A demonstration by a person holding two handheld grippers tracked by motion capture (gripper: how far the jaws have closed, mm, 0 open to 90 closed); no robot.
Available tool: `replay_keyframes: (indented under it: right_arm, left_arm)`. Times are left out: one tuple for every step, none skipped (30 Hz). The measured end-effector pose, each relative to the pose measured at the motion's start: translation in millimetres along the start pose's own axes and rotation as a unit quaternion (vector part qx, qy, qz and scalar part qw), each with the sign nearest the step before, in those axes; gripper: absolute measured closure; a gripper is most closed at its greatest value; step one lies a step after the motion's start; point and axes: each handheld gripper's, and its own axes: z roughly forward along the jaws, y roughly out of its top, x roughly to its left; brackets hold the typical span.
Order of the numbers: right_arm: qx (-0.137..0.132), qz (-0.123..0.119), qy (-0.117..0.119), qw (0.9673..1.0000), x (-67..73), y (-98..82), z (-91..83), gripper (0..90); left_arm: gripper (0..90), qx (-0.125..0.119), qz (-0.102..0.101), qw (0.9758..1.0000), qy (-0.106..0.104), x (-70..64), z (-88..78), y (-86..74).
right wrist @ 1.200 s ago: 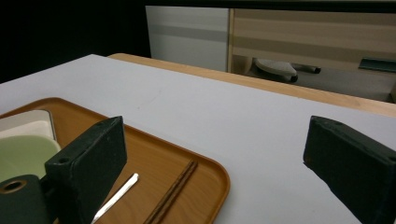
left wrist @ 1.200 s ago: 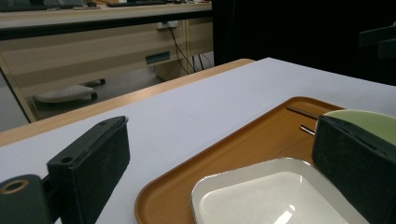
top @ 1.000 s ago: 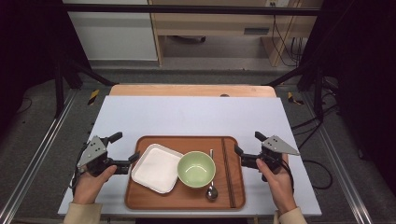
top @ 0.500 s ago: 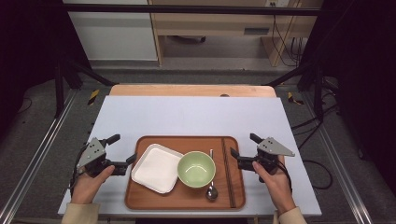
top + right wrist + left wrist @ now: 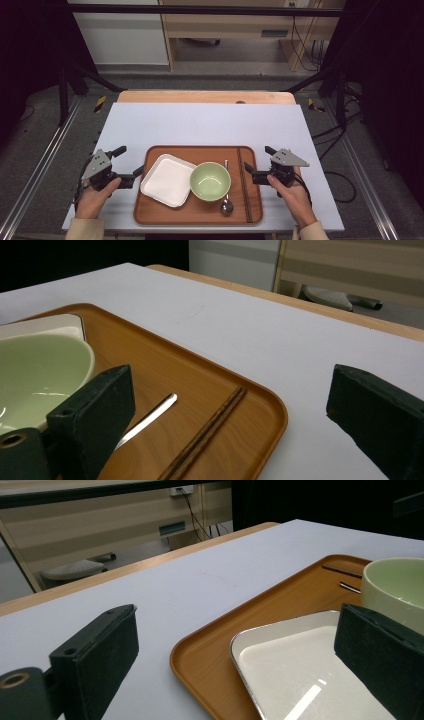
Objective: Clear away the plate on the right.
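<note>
The left gripper (image 5: 124,163) sits at the tray's (image 5: 150,212) left edge with its jaws spread wide and nothing between them; in the left gripper view one jaw stands over the bare table (image 5: 210,575) and the other over the plate (image 5: 295,670), so the tray's rim (image 5: 200,650) lies in the gap. The right gripper (image 5: 256,162) mirrors it at the tray's right edge, also released and holding nothing; in the right gripper view one jaw hangs above the tray floor near the spoon (image 5: 150,416) and chopsticks (image 5: 210,430), the other above the table beyond the rim.

The tray rests near the table's front edge, about midway along it. On it lie the white square plate (image 5: 167,180) at the left, the green bowl (image 5: 210,181) in the middle, touching or slightly overlapping the plate, the spoon (image 5: 226,202) just right of the bowl, and the chopsticks (image 5: 243,182) along the right edge.

By my reading, the step in hand is lining both grippers up on the tray's two short rims for a two-handed lift. The next move calls for lowering each gripper until the rim sits between its jaws, then clenching both together and raising evenly, so the bowl and spoon don't slide.
</note>
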Motion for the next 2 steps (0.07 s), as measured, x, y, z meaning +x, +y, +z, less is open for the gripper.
replay_keyframes:
  right_arm:
    - [0.002,0.000,-0.001,1.0000,-0.9,-0.6,0.1,5.8]
    - [0.003,0.003,0.000,1.0000,-1.5,-1.0,0.1,5.8]
  left_arm:
    - [3.6,-0.001,-0.001,1.0000,0.001,0.2,0.5,-0.4]
    - [3.6,-0.001,-0.002,1.0000,0.001,0.3,0.8,-0.4]
